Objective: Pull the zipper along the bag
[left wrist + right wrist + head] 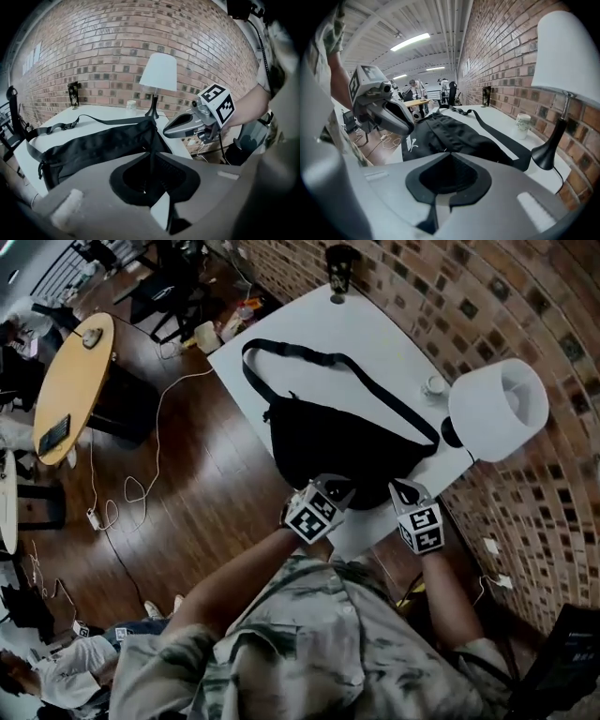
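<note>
A black waist bag (347,442) lies flat on the white table (375,334), its strap (328,357) looped toward the far end. My left gripper (328,495) hangs shut at the bag's near edge, left of centre. My right gripper (405,491) is shut too, by the bag's near right end at the table edge. In the left gripper view the shut left gripper (151,152) points at the bag (93,145), with the right gripper (180,127) beside it. In the right gripper view the right gripper (450,157) faces the bag (450,133). I see nothing between either pair of jaws. I cannot make out the zipper pull.
A white-shaded lamp (497,409) stands at the table's right edge against the brick wall, with a small cup (434,385) beyond it. A dark upright object (339,268) sits on the far corner. A round wooden table (70,381) and floor cables (141,484) lie to the left.
</note>
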